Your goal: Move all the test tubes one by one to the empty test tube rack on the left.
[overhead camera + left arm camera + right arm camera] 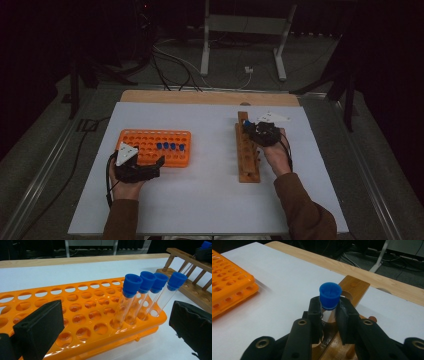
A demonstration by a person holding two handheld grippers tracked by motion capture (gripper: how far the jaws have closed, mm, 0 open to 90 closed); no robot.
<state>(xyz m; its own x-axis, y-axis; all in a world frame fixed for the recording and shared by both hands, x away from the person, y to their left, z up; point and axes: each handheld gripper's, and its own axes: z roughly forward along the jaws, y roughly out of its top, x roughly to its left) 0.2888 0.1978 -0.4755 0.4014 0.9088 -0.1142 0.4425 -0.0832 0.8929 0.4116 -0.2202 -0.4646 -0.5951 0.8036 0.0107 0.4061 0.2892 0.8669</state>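
Observation:
An orange tube rack [150, 142] lies at the left of the white mat and holds several blue-capped clear test tubes [170, 146] in a row. My left gripper [159, 164] rests at the rack's near edge, open; in the left gripper view its jaws [115, 322] stand wide either side of the rack's corner [82, 315], the tubes [140, 290] just ahead. My right gripper [255, 131] is over the far end of a wooden rack [247, 160]. Its pads [329, 310] are shut on a blue-capped test tube [330, 295] standing above a hole in that rack [353, 287].
The white mat [210, 190] covers a wooden table whose far edge [200, 97] shows. Behind it on the floor are cables and a white stand's legs [240, 45]. The orange rack [227, 287] shows at the left of the right gripper view.

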